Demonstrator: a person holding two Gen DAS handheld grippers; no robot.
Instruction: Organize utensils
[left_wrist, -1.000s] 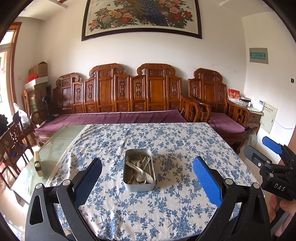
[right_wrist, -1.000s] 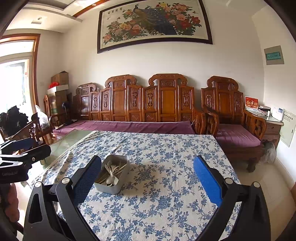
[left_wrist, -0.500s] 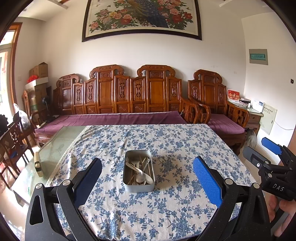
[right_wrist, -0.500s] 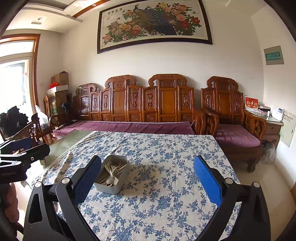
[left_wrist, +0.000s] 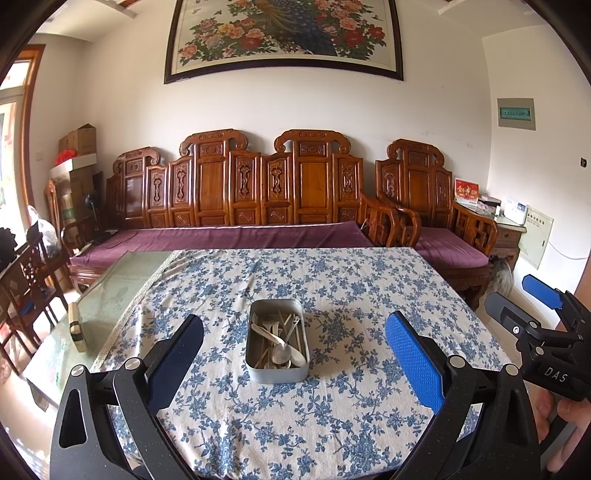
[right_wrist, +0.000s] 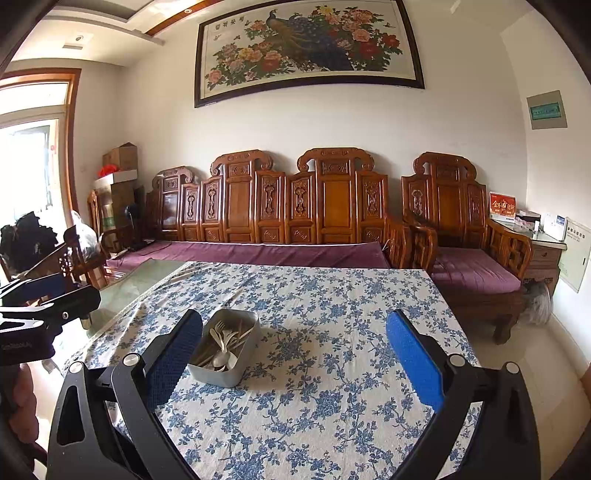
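A rectangular metal tin (left_wrist: 277, 341) sits on the blue-flowered tablecloth (left_wrist: 332, 280) toward the near middle of the table, its long side running near to far. Inside lies a jumble of pale utensils (left_wrist: 277, 341): a fork, spoons with bowls at the near end, and thin sticks that look like chopsticks.

The left gripper (left_wrist: 293, 356) hangs above the near edge of the table with its blue-padded fingers spread wide, the tin showing in the gap between them; it touches nothing. The right gripper (right_wrist: 293, 356) is likewise spread wide and empty, with the tin just inside its left finger in the right wrist view. Each gripper shows at the edge of the other's view.

To the left of the cloth the bare glass tabletop (left_wrist: 107, 295) carries a small cream box (left_wrist: 77, 326). A carved wooden bench with purple cushions (left_wrist: 229, 238) stands beyond the far edge.
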